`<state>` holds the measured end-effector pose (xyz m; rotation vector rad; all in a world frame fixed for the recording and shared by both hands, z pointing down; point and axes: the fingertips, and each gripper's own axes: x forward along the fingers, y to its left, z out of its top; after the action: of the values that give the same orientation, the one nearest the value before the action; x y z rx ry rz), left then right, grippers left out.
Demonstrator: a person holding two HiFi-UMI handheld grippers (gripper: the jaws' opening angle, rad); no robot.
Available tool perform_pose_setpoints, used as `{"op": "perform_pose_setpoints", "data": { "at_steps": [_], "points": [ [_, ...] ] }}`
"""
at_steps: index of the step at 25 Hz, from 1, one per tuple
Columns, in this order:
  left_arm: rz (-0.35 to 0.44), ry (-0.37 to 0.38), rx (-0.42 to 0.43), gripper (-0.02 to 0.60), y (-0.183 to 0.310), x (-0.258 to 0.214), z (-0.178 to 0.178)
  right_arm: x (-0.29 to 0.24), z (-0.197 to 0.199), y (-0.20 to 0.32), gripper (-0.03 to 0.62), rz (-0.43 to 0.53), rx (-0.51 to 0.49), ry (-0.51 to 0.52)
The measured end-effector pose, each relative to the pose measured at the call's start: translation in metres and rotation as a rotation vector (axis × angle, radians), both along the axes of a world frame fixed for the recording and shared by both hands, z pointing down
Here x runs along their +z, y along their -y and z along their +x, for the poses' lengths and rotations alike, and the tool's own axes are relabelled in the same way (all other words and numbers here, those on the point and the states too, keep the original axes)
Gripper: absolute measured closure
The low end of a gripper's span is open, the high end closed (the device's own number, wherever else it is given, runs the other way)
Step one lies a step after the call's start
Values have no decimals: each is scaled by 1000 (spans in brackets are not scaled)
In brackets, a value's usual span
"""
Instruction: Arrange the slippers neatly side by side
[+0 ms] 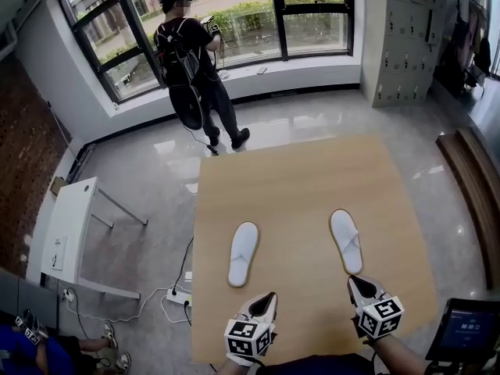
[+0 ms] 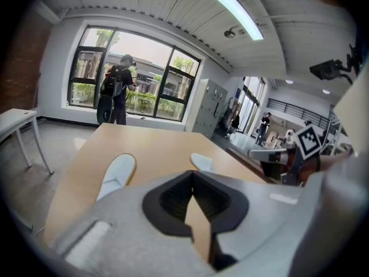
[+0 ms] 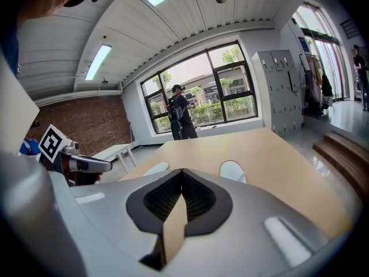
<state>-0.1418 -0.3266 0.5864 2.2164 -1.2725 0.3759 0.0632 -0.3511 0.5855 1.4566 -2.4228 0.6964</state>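
Observation:
Two white slippers lie apart on the wooden table (image 1: 297, 178), toes pointing away from me. The left slipper (image 1: 243, 252) (image 2: 118, 172) (image 3: 154, 168) tilts slightly right; the right slipper (image 1: 346, 241) (image 2: 202, 161) (image 3: 232, 170) tilts slightly left. My left gripper (image 1: 270, 295) (image 2: 192, 172) hovers near the table's front edge, just behind the left slipper, shut and holding nothing. My right gripper (image 1: 351, 280) (image 2: 271, 153) (image 3: 182, 170) sits just behind the right slipper's heel, also shut with nothing in it.
A person (image 1: 191, 61) stands by the window beyond the table. A small white table (image 1: 70, 229) is on the left, with a power strip and cables (image 1: 178, 294) on the floor. Grey lockers (image 1: 402, 37) and a wooden bench (image 1: 476, 186) are on the right.

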Motion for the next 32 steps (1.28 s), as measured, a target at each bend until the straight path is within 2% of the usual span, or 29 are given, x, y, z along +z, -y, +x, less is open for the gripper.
{"op": "perform_pose_setpoints", "data": {
  "at_steps": [7,12,15,18,21,25,32],
  "points": [
    [8,51,-69,577,42,14,-22,19,39,52,583,34,61,-74],
    [17,145,-102,577,86,44,-45,57,54,94,583,9,56,-133],
    [26,199,-108,577,107,57,-63,76,59,110,583,-1,56,-173],
    [25,204,-95,577,124,72,-74,93,61,126,583,11,51,-213],
    [-13,234,-98,577,142,98,-85,117,67,143,583,-7,51,-232],
    [-107,324,-133,577,166,136,-105,147,78,163,583,-53,50,-257],
    [-175,391,-144,577,184,160,-134,174,77,169,583,-123,17,-324]
  ]
}}
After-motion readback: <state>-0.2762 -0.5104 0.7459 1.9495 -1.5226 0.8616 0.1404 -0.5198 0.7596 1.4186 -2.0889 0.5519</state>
